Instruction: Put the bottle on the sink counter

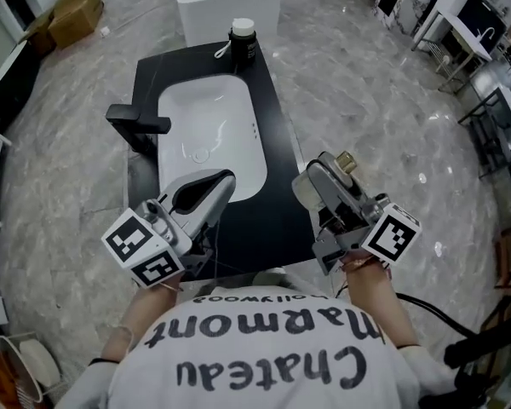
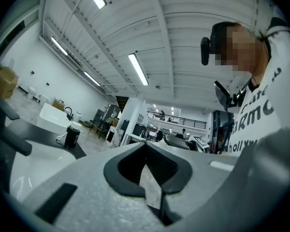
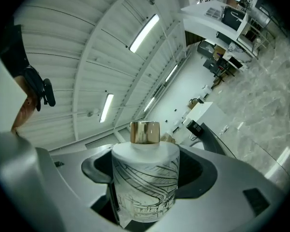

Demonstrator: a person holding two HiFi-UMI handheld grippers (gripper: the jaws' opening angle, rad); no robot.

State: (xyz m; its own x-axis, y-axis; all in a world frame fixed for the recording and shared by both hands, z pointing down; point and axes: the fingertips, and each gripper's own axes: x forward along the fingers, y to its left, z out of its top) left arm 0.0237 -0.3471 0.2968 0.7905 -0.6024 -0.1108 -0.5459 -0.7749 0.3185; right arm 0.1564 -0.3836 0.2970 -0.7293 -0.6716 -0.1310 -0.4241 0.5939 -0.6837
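Observation:
My right gripper (image 1: 324, 181) is shut on a white bottle (image 3: 145, 182) with black line drawings and a gold cap (image 1: 346, 161). It points up, just off the front right corner of the black sink counter (image 1: 281, 143). In the right gripper view the bottle stands upright between the jaws. My left gripper (image 1: 206, 196) hangs over the counter's front, at the near rim of the white basin (image 1: 209, 135). Its jaws are shut with nothing between them (image 2: 146, 166).
A black faucet (image 1: 134, 124) stands left of the basin. A black jar with a white lid (image 1: 243, 41) sits at the counter's far end, also seen as the jar (image 2: 72, 134). A white block (image 1: 228, 2) stands beyond it. Grey marble floor (image 1: 375, 100) surrounds the counter.

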